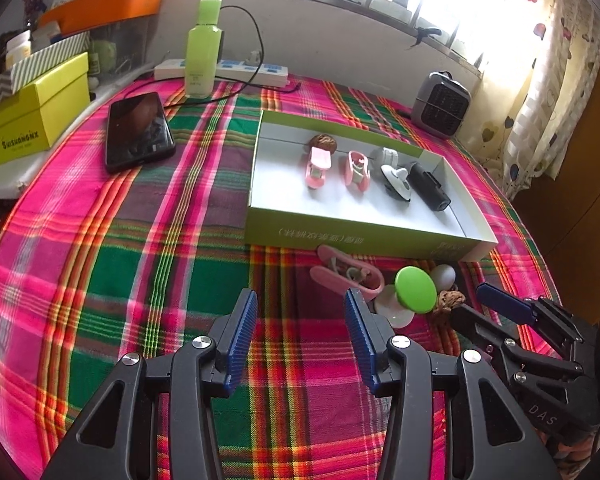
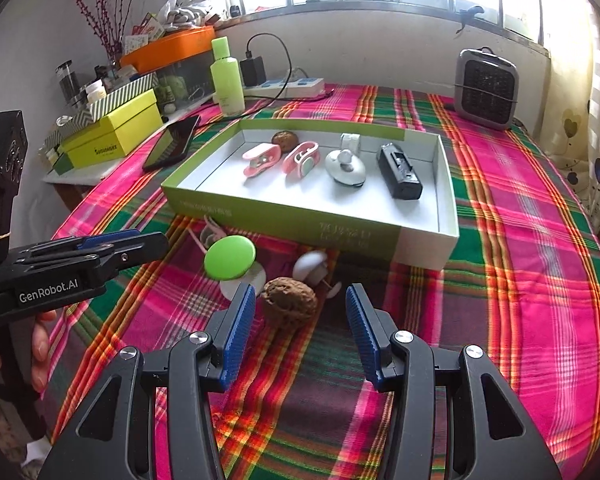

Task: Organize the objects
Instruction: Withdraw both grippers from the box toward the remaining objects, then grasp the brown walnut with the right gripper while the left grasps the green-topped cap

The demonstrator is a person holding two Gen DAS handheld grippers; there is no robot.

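A green-sided box tray (image 1: 360, 240) (image 2: 300, 220) lies on the plaid cloth and holds a walnut (image 2: 284, 139), two pink clips (image 2: 260, 159), a white knob and a black device (image 2: 399, 172). In front of it lie a pink clip (image 1: 346, 274), a green-topped disc (image 1: 415, 289) (image 2: 230, 258), a white knob (image 2: 310, 266) and a loose walnut (image 2: 289, 299). My left gripper (image 1: 300, 320) is open and empty, left of the pink clip. My right gripper (image 2: 300, 320) is open, with the loose walnut just ahead between its fingers.
A black phone (image 1: 138, 132) lies left of the tray. A green bottle (image 1: 204, 48), a power strip (image 1: 224, 70) and a small grey heater (image 1: 442, 104) stand at the back. Yellow and orange boxes (image 1: 32, 120) are stacked at the left.
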